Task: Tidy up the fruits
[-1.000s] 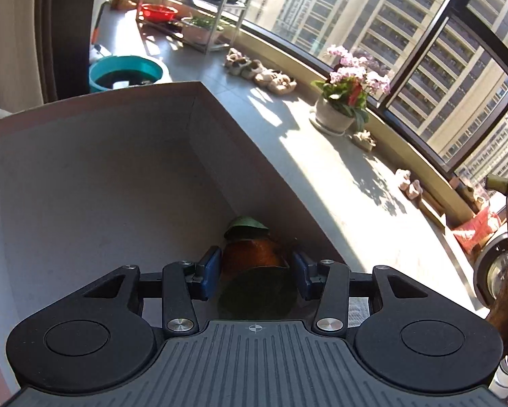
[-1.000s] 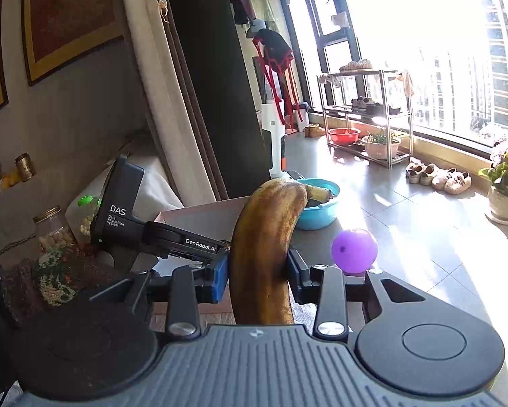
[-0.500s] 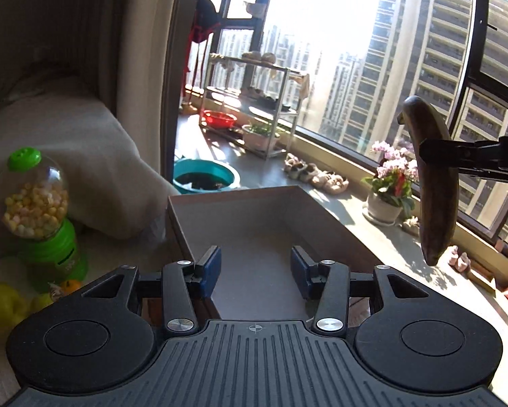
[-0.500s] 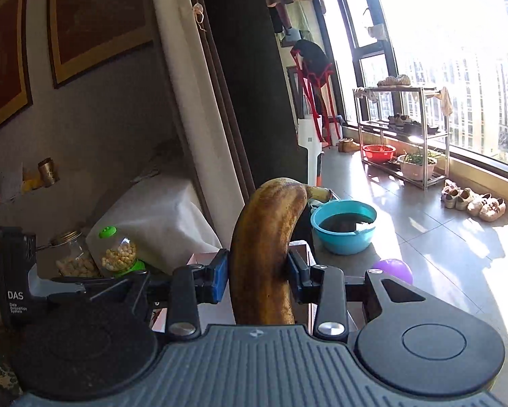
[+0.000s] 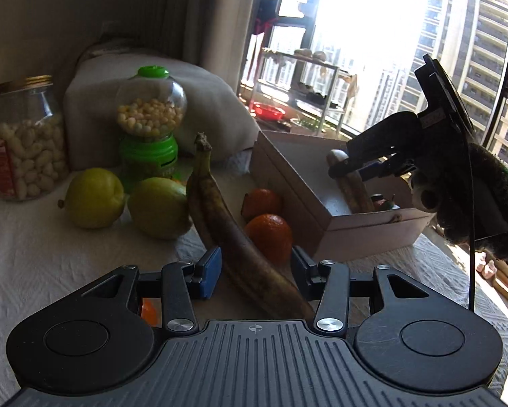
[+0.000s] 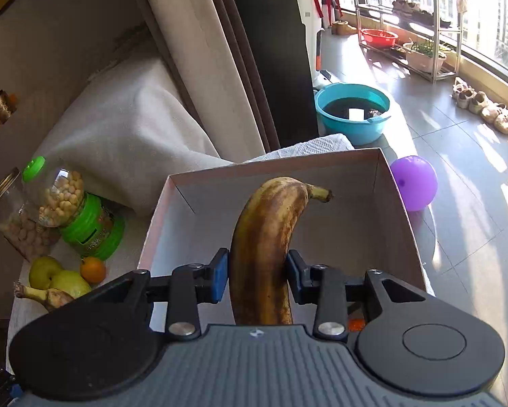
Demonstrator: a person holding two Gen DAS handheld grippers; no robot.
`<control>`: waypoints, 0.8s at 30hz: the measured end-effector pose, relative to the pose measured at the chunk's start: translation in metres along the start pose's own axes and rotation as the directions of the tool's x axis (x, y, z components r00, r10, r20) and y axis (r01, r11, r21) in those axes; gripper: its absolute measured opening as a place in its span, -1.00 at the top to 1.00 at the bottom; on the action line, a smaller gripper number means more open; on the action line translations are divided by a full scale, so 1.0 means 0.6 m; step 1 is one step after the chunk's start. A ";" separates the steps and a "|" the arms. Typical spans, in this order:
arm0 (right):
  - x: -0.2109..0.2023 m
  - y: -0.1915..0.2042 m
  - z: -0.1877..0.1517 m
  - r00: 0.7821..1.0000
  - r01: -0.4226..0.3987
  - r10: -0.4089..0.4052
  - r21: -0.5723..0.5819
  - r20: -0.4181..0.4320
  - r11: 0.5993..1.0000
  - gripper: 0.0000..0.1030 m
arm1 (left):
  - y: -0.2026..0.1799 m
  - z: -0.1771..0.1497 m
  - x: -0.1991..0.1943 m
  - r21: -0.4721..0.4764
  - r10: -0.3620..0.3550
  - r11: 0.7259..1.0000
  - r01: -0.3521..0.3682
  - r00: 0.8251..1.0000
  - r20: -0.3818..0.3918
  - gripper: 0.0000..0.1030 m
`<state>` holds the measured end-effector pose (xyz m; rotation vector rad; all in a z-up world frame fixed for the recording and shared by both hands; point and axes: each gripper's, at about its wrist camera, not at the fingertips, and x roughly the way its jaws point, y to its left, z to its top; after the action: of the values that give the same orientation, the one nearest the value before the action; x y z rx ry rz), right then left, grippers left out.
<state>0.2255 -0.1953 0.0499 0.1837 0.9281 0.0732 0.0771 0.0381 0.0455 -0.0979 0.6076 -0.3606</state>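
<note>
Box rim: the white box (image 6: 399, 210) stands open-topped on my table's right side; its near wall (image 5: 372, 234) rises just beside the two oranges (image 5: 269, 234).
Room in box: bare floor shows ahead of and around the banana I carry; a small dark-and-orange fruit (image 5: 382, 201) lies in the near corner.
Room on cloth: open white cloth (image 5: 50, 254) lies to my left; the two green apples (image 5: 94, 198) and the candy dispenser (image 5: 150, 129) crowd the far side.
Right gripper (image 6: 255, 273): clenched on a spotted banana (image 6: 267, 237), held upright and tilted, stem forward, over the box interior.
Left gripper (image 5: 254, 268): fingers spread wide, low over the cloth, pointing along the second banana (image 5: 226, 224).
Second banana: lies between my left fingers; I cannot tell whether either one touches it; its stem points away toward the dispenser.
</note>
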 end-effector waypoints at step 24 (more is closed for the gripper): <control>-0.151 0.000 -0.102 0.922 0.320 -0.247 -0.232 0.297 0.919 -0.15 | 0.069 0.005 -0.032 -0.065 0.133 0.989 -0.131 0.990 0.037 0.03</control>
<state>0.1222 -0.2005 0.0853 -0.2014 0.6619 -0.0925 0.0767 0.0833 0.0505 -0.1241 0.5811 -0.2110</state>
